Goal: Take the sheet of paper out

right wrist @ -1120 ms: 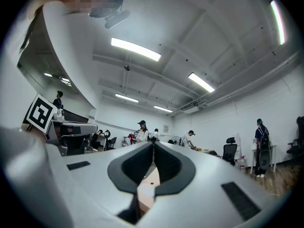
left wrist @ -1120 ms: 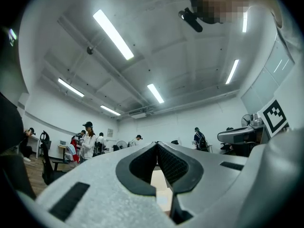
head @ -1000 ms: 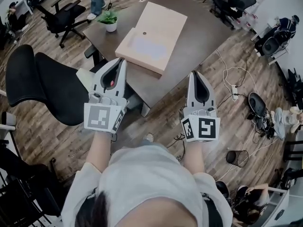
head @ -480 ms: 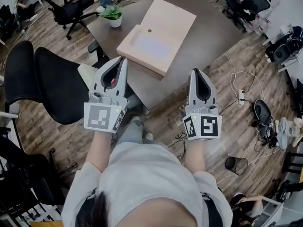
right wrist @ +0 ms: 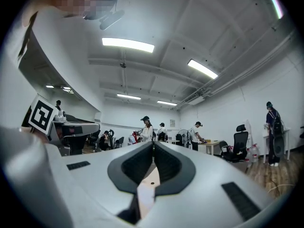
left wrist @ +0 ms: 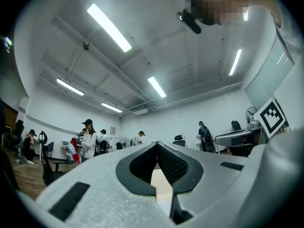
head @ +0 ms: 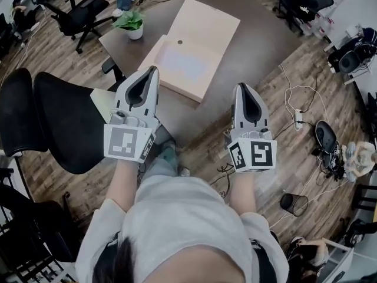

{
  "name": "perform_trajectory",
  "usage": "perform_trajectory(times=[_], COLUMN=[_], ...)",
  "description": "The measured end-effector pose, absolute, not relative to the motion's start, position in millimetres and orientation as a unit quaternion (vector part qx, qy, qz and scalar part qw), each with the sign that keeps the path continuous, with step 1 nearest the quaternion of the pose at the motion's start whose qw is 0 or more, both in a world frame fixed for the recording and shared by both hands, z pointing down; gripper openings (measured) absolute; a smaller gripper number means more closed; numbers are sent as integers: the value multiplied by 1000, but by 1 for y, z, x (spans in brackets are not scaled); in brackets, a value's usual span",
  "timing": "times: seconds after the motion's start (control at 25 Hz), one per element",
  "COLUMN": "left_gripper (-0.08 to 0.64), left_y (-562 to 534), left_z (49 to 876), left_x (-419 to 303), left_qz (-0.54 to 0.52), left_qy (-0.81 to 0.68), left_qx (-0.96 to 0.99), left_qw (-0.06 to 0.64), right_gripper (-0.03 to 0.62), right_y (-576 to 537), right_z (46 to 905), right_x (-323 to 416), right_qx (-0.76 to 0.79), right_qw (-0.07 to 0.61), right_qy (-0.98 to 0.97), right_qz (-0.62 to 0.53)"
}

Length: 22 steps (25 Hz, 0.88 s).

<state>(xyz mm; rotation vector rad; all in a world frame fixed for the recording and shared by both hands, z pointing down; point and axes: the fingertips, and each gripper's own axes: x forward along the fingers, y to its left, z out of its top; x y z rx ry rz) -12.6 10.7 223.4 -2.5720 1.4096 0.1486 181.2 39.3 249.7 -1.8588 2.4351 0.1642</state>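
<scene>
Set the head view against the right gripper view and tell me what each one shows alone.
Only the head view: the table, the potted plant, the black chair and the floor cables. Only the right gripper view: the ceiling lights. Both: the right hand-held gripper with its jaws together, the left hand-held gripper, and the flat tan box ahead.

No readable text, no brands (coded marker squares point(head: 125, 142) only)
</scene>
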Motion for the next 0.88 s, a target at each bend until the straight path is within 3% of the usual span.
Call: perform_trajectory(times=[0.52, 0.88], left_gripper=[9, 9], left_y=[-94, -152], left_z=[232, 257], left_x=[-13, -8], left_qz=[47, 37], left_qy=[445, 421], left_qx=[-890, -904], left_qw=[90, 63], right_gripper=[17, 17], right_y=[-55, -117], right_z=[261, 308], right_x=[178, 171], right_qx=[-631, -612], right_qw=[25, -29], right_qy=[775, 789], right_qz=[36, -39])
